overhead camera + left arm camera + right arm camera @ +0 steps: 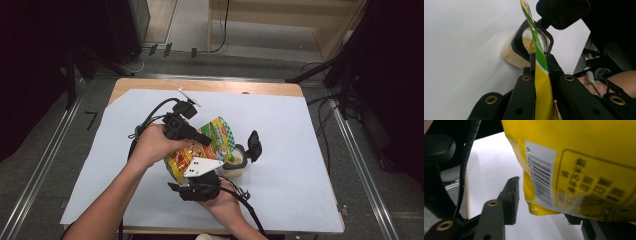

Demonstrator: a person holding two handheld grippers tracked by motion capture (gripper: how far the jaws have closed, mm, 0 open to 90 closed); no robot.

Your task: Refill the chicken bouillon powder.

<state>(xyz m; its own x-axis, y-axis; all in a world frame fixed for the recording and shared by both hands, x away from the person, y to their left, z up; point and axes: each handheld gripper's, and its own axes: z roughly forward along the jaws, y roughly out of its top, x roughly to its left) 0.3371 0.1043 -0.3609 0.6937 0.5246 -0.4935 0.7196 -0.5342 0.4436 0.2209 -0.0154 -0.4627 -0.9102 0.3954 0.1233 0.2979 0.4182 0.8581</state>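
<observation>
On the left, I am keeping my left gripper clamped on the yellow and green bag, which is tilting over the middle of the white sheet covering the table. In the left gripper view its two black jaws are pressing on the bag's thin green and yellow edge, and that edge is rising right in front of the mouth of the jar. Moving right, the jar is sitting on the sheet just beside the bag, showing pale grainy contents, with its black flip lid standing open on the far right side. Nearer to me, my right gripper is sitting under the bag's lower end. In the right gripper view its jaws are standing apart: the left jaw is clear of the bag's barcode corner, and I cannot tell whether the right jaw is touching it.
</observation>
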